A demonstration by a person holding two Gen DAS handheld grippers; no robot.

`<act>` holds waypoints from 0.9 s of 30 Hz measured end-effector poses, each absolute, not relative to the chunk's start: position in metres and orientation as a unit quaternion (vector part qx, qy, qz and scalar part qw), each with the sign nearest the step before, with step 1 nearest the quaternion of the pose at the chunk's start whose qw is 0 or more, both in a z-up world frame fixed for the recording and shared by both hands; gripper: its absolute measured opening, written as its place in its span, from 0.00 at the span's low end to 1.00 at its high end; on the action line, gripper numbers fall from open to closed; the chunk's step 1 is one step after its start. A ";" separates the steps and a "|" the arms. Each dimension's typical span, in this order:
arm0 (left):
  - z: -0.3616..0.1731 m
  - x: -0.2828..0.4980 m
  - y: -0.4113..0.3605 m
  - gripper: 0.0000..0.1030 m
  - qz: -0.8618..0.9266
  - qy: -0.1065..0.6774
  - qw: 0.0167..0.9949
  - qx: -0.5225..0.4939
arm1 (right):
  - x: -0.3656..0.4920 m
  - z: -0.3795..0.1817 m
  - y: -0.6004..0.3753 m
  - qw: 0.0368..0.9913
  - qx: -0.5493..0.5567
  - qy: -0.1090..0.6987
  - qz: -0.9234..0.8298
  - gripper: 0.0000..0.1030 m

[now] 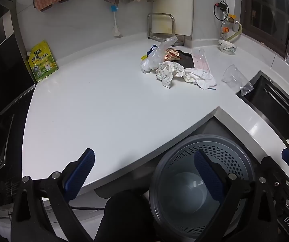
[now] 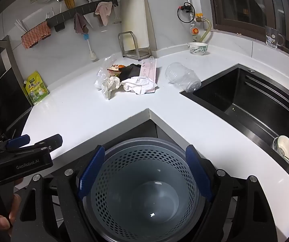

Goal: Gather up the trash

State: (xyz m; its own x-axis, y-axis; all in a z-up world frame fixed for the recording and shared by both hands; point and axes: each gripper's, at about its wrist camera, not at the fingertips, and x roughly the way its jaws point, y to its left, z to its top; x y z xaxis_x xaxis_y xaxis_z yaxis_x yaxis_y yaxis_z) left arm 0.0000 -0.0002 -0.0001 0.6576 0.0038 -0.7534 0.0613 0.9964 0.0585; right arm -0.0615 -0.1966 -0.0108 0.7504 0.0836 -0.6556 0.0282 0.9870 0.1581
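Both claws hang released over the inner corner of the white tabletop [image 2: 80, 109], with nothing between their blue pads. The left claw [image 1: 144, 173] has its jaws spread wide; one finger shows over the bare tabletop and the other over the mouth of the grey perforated waste bin [image 1: 203, 189], which stands on the floor tucked into the corner notch. The right claw [image 2: 144, 173] is likewise spread, and from its own camera both fingers frame the bin's rim [image 2: 140, 141] to either side, the bin lying directly below and ahead of it and showing a bare bottom. The left claw's body also shows at the left edge of the right wrist view, held by a hand [image 2: 1, 215]. The trash lies well apart from both claws, far across the tabletop near the back wall: a crumpled clear plastic bottle [image 1: 158, 54], a printed snack wrapper [image 1: 171, 54], a crumpled patterned paper [image 1: 169, 71], a white crumpled tissue [image 1: 200, 76], a dark flat piece [image 1: 186, 60] and a pink-striped clear packet [image 1: 201, 60], all heaped touching one another. A clear plastic cup [image 2: 182, 76] lies tipped on its side just beside the heap, at the edge of the black sink [image 2: 245, 100]. A yellow-green pouch [image 1: 41, 61] stands at the far left, away from the heap.
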 end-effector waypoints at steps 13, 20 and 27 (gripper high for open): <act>0.001 0.001 0.000 0.94 -0.016 0.414 0.909 0.037 | -0.062 -0.009 -0.195 0.933 0.082 0.350 0.018 0.76; 0.000 -0.002 -0.003 0.94 -0.016 0.413 0.910 0.038 | -0.062 -0.010 -0.194 0.933 0.083 0.348 0.018 0.76; 0.000 -0.001 -0.002 0.94 -0.015 0.414 0.909 0.037 | -0.061 -0.010 -0.194 0.933 0.082 0.349 0.017 0.76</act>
State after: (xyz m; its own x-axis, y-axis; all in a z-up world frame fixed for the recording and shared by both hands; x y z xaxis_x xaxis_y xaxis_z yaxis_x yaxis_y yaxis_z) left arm -0.0009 -0.0015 0.0004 0.6563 0.0032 -0.7545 0.0584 0.9968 0.0550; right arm -0.0612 -0.1941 -0.0104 0.7561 0.0889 -0.6484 0.0259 0.9859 0.1654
